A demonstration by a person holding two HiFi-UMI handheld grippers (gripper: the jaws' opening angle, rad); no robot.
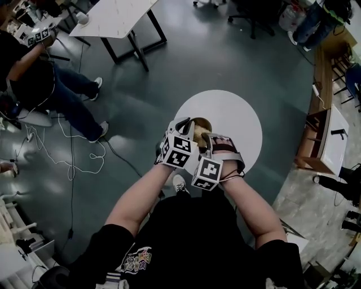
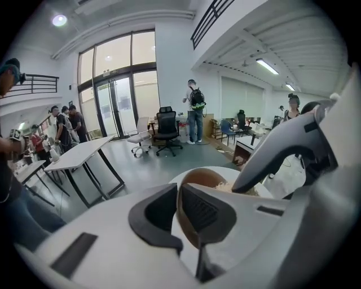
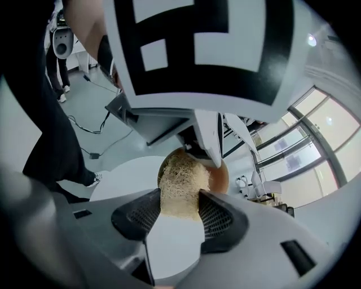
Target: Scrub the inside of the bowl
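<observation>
A brown bowl [image 1: 202, 125] stands on the round white table [image 1: 242, 121]. My left gripper [image 1: 185, 127] is shut on the bowl's near rim; in the left gripper view the thin brown wall [image 2: 194, 178] stands pinched between the dark pads of that gripper [image 2: 176, 210]. My right gripper [image 1: 211, 141] is just right of it, over the bowl. In the right gripper view that gripper [image 3: 179, 213] is shut on a straw-coloured fibrous scrubber [image 3: 181, 179], whose far end reaches into the bowl [image 3: 221, 176]. The left gripper's marker cube [image 3: 197, 45] fills the top of that view.
A seated person [image 1: 51, 84] is at the left, with loose cables [image 1: 67, 152] on the grey floor. A white rectangular table [image 1: 118, 17] stands at the back and wooden furniture [image 1: 324, 113] at the right. Office chairs [image 2: 166, 127] and several standing people are farther off.
</observation>
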